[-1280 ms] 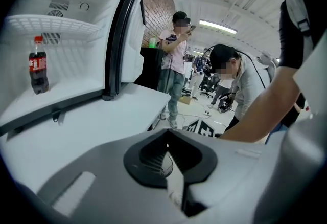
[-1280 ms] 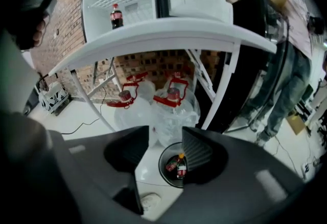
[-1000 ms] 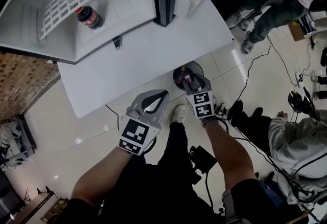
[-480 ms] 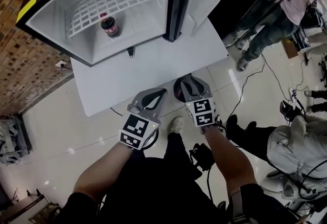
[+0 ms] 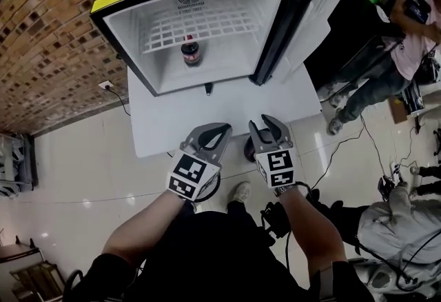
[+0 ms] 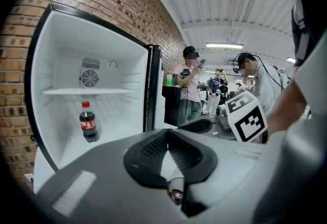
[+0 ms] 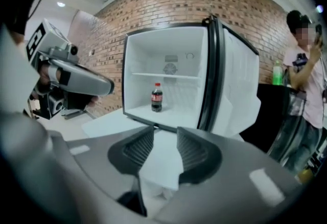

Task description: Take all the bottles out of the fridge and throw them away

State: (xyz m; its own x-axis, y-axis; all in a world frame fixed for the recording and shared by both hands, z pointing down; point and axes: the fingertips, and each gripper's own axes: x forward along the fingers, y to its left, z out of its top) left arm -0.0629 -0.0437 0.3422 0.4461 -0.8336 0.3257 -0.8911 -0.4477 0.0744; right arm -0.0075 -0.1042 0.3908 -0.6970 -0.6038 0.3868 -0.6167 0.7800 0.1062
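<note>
The bottle [image 5: 191,52] stands upright mid-floor in the open fridge [image 5: 138,25], well ahead of both grippers, seemingly nearer the left gripper [image 5: 224,127], whose jaws are together on nothing, than the right gripper [image 5: 267,121], whose jaws have just been narrowing yet stand apart, empty.

Open fridge [image 7: 139,64] holds 1 bottle [image 7: 156,98].

The right gripper [image 5: 266,125] hides most of the bin [image 5: 246,151]; the label on the bottle [image 5: 191,52] is too small to read.
</note>
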